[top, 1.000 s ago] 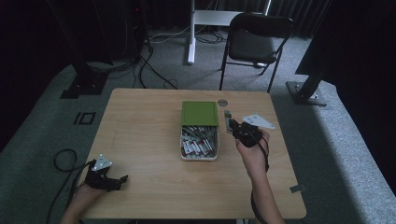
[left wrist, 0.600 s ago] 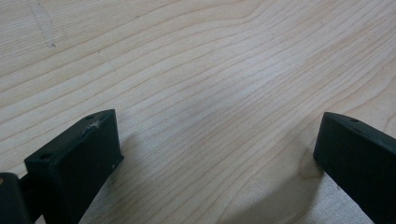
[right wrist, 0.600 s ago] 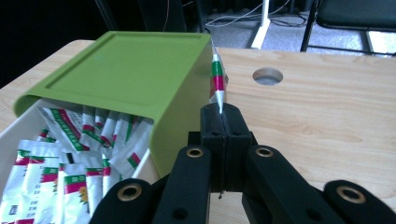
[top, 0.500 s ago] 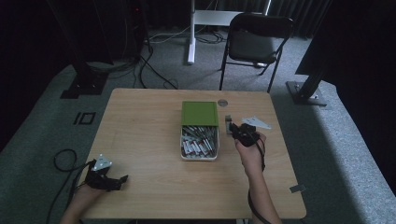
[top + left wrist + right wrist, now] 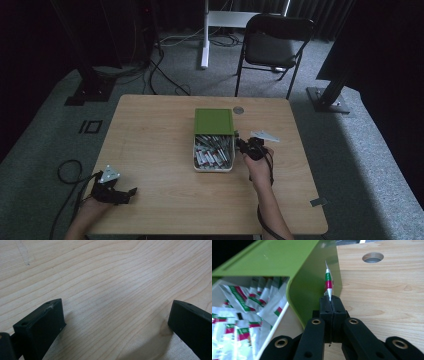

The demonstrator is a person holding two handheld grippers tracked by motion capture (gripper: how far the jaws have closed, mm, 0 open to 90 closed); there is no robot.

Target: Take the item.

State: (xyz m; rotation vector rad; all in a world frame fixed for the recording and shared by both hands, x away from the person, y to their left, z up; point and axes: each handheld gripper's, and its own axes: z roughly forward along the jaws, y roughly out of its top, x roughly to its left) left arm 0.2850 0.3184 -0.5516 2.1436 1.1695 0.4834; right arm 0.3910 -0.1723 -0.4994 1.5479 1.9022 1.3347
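Beside the green box [image 5: 287, 262], right claw [image 5: 331, 300] pinching a sachet [image 5: 328, 282]

Left gripper [image 5: 131, 191] low at near left, jaws wide apart; right gripper [image 5: 331, 298] forward, jaws pressed together.

In the high view the box [image 5: 214, 146] sits at the centre of the surface [image 5: 160, 130], its lid over the upper half and loose packets [image 5: 212, 152] in the lower half. Just right of it is the right gripper [image 5: 243, 145], a packet [image 5: 328, 282] between its jaws (beside the box wall). A round hole [image 5: 238, 110] lies above the box. The left gripper [image 5: 127, 192] rests at lower left. A chair [image 5: 272, 45] stands beyond the far edge.
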